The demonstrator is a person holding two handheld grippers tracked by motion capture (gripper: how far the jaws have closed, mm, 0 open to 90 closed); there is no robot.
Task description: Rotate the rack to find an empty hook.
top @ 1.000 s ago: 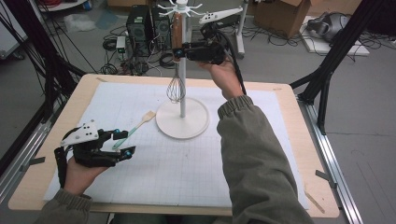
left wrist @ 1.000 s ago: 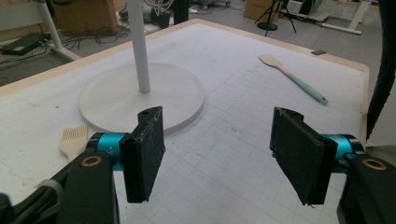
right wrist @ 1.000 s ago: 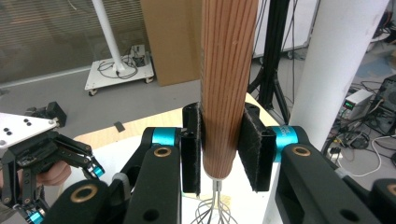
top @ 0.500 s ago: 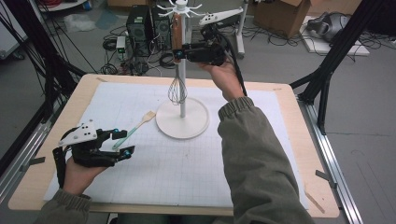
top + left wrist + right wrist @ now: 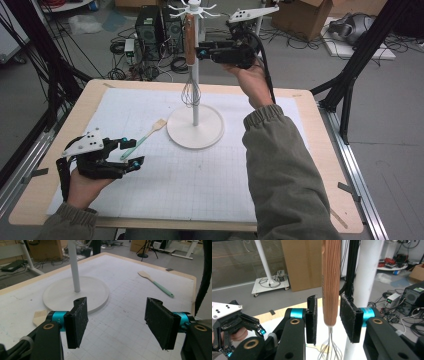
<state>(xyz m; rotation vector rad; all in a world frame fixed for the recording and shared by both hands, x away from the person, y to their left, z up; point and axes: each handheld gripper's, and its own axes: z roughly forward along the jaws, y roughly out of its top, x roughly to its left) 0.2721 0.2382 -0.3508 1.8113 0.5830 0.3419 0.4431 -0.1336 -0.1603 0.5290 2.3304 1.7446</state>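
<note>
A whisk hangs from a hook of the white stand [image 5: 195,134]; its wooden handle [image 5: 189,37] is up top and its wires [image 5: 190,92] point down. My right gripper [image 5: 196,50] is level at the handle [image 5: 331,290]. Its jaws have just been opening, and the pads [image 5: 348,315] stand a little off the wood on both sides. My left gripper [image 5: 132,152] is open low over the mat at the front left, nothing between its pads [image 5: 78,320]. A slotted spatula [image 5: 145,137] with a mint handle lies beside it.
A wooden spoon [image 5: 155,282] with a mint handle lies near the table's edge, beyond the stand's round base [image 5: 75,296]. The gridded mat [image 5: 200,180] covers most of the table. Computers, cables and boxes sit on the floor behind the far edge.
The right gripper's jaws have eased apart around the whisk handle. The left hand and the spatula have stayed where they were.
</note>
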